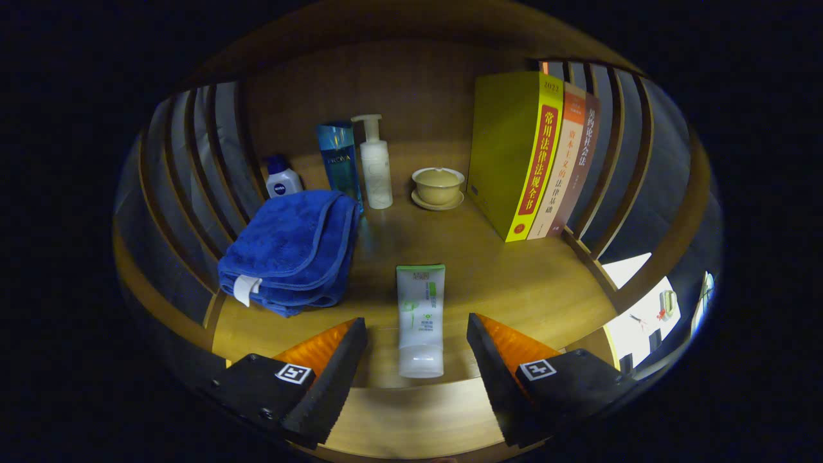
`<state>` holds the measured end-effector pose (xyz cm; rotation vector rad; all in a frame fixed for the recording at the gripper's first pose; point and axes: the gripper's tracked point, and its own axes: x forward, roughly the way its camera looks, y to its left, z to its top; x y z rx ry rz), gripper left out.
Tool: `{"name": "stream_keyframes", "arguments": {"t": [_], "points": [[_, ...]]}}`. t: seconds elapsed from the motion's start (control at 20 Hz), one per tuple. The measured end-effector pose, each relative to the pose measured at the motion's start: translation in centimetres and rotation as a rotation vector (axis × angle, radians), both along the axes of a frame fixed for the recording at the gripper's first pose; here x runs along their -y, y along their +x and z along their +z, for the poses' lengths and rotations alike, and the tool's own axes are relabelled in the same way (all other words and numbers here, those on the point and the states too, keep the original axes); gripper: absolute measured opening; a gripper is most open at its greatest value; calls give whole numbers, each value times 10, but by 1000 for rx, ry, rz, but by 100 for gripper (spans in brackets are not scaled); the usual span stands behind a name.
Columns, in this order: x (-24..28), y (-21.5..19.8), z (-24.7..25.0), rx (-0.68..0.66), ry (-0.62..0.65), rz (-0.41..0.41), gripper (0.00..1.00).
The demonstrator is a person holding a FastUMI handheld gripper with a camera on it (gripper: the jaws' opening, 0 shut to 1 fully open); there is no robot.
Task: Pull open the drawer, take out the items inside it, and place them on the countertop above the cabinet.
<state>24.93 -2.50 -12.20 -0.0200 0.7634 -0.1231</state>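
Wooden table (514, 289) carries everything, slatted side walls to left and right, wooden back panel behind. Left to right: folded blue towel (289, 251) at about 10 o'clock from the claw, white tag hanging at its near corner, lying close along the left slats. Behind it, small white bottle with blue cap (281, 179), contents not visible. Next, tall blue bottle (339, 164) touching or just behind the towel's far edge, then white pump bottle (375, 164) just beside it, both upright. At 12 o'clock, white tube with green band (420, 318) lies flat, cap end toward the claw, reaching into the gap between the fingers but touching neither. Beyond it, tan lidded cup on a saucer (438, 186), lid on, inside not visible. At 1 o'clock, three upright books (533, 154), yellow one biggest, leaning close to the right slats. Claw (416, 334) spread wide, gripping nothing, fingers either side of the tube's cap end. Open wood between tube and books, and between tube and cup; tighter on the towel side. Table's front edge runs just under the fingertips.
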Motion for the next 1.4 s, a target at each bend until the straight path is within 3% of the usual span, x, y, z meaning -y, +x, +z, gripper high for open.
{"name": "stream_keyframes", "arguments": {"t": [0.35,0.55,0.75,1.2,1.4], "points": [[-4,-46,64,160,3,45,100],[9,-73,117,360,-39,51,100],[-1,-127,156,516,-54,86,100],[-6,-241,128,711,54,104,100],[6,-281,107,765,25,106,99]]}}
